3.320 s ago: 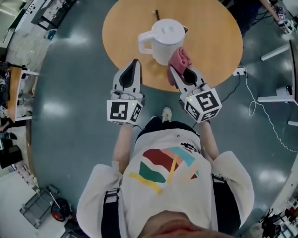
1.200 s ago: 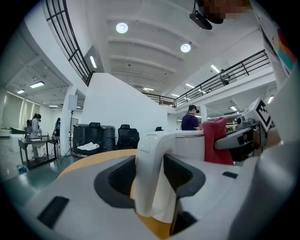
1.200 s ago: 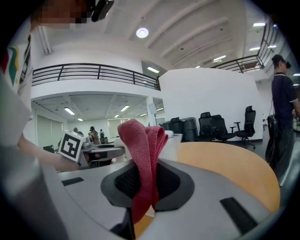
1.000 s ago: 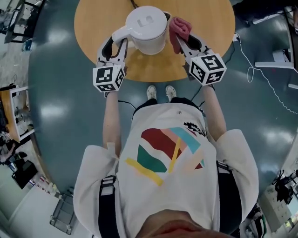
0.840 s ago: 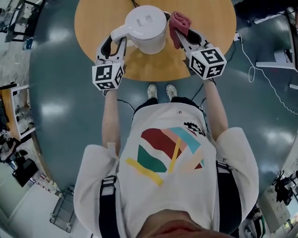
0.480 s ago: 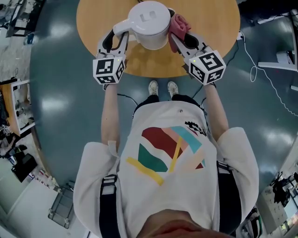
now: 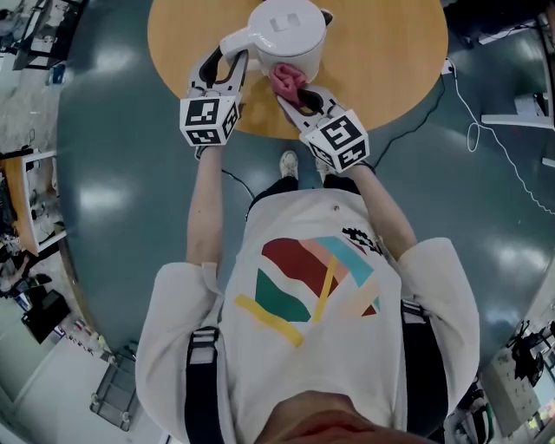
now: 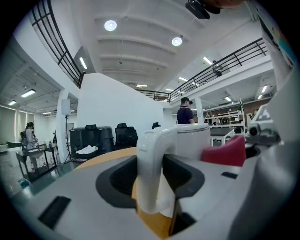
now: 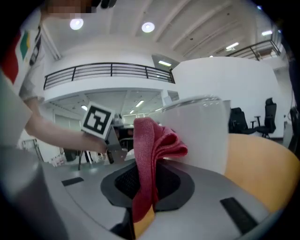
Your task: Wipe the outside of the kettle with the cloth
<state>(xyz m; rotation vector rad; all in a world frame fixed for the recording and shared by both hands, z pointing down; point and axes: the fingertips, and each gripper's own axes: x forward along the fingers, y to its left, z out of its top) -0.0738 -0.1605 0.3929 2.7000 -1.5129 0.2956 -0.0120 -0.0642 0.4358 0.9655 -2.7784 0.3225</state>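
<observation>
A white kettle (image 7: 288, 26) stands upright on the round wooden table (image 7: 390, 52). Its handle (image 7: 236, 40) points left in the head view. My left gripper (image 7: 227, 62) is shut on that handle; in the left gripper view the handle (image 8: 152, 159) sits upright between the jaws of the left gripper (image 8: 153, 187). My right gripper (image 7: 292, 89) is shut on a folded red cloth (image 7: 286, 79), which lies against the kettle's near side. In the right gripper view the cloth (image 9: 149, 150) rises from the right gripper (image 9: 143, 187) and touches the kettle wall (image 9: 199, 136).
The table's near edge (image 7: 260, 134) runs just under both grippers. A white cable and a power strip (image 7: 448, 66) lie on the floor to the right. The person's shoes (image 7: 288, 162) stand below the table edge. Office chairs (image 8: 122, 136) and people are far behind.
The right gripper has swept the cloth from the kettle's right side round to its near side, moving left in the head view. The left gripper, earlier off the kettle, now holds the handle still.
</observation>
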